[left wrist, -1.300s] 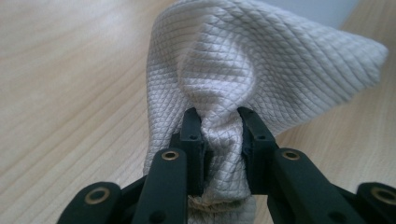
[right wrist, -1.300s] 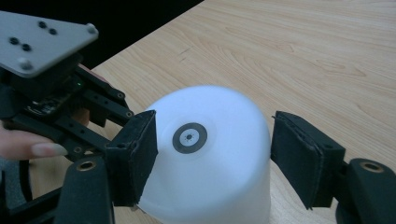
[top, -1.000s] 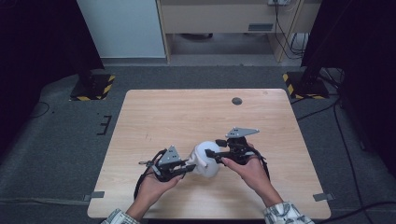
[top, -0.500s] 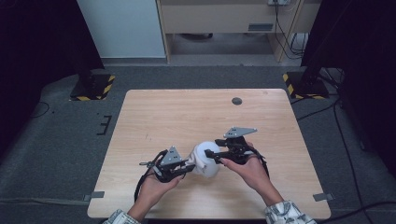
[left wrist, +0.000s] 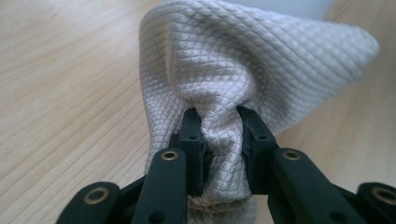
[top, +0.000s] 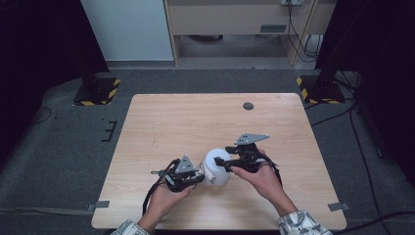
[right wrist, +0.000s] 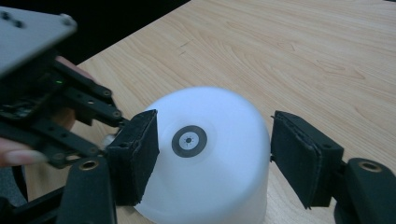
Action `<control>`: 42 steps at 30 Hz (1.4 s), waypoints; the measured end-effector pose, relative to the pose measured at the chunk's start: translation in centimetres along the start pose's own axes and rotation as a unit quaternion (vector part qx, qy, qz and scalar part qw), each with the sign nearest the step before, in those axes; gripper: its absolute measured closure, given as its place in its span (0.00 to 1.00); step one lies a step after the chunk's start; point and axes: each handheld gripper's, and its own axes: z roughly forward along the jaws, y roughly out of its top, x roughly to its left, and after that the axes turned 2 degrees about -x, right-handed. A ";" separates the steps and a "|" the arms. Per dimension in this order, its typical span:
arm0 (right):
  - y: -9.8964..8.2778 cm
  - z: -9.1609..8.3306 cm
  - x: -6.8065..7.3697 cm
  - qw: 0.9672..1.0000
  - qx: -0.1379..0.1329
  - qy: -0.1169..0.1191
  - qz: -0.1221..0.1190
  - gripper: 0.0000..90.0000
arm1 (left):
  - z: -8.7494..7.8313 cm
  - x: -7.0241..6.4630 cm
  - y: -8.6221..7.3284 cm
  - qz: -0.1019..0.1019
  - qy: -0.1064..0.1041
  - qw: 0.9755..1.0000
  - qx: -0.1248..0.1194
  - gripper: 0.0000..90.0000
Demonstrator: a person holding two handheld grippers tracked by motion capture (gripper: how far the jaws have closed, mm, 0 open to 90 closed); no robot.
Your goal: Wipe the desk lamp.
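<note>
White cup (right wrist: 205,163): translucent plastic, upside down, its base with a dark ring mark facing the right gripper's camera; it sits near the worktop's (top: 161,122) front edge, about midway along. Right gripper (right wrist: 215,154): jaws straddle the cup, pads seemingly touching or just off its walls; grip uncertain. Grey quilted cloth (left wrist: 219,84): bunched and pinched fast in the left gripper (left wrist: 219,140), touching the cup's side. Risks: smooth wall slips from a loose hold; a hard wipe tips the cup or pushes it off the front edge.
</note>
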 end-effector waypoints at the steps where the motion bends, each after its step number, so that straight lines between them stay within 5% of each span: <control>1: 0.0 0.0 0.0 1.000 0.001 -0.001 0.001 0.37 | -0.1 -0.2 0.1 0.001 -0.004 1.000 -0.005 0.81; 5: 0.0 0.0 -0.2 1.000 0.001 -0.001 0.004 0.37 | 0.3 -1.0 0.2 0.015 -0.011 1.000 0.004 0.81; 11: 0.0 0.0 -0.3 1.000 0.001 0.003 0.005 0.37 | 2.0 -0.1 -0.7 0.013 0.012 0.997 0.069 0.81; 22: 0.0 -0.1 -0.3 1.000 0.001 0.003 0.004 0.37 | 1.0 -1.9 0.3 0.023 -0.019 0.999 0.019 0.81; 28: 0.0 -0.1 -0.3 1.000 0.003 0.003 0.004 0.37 | -0.3 -2.3 1.3 0.020 -0.045 0.998 -0.042 0.81; 38: 0.2 -0.2 -0.4 1.000 0.007 -0.004 -0.001 0.37 | 2.4 -2.4 0.4 0.023 -0.042 0.999 0.021 0.81; 42: 0.1 -0.3 -0.6 1.000 0.006 -0.006 0.001 0.37 | 3.0 -2.5 0.3 0.022 -0.041 0.999 0.028 0.81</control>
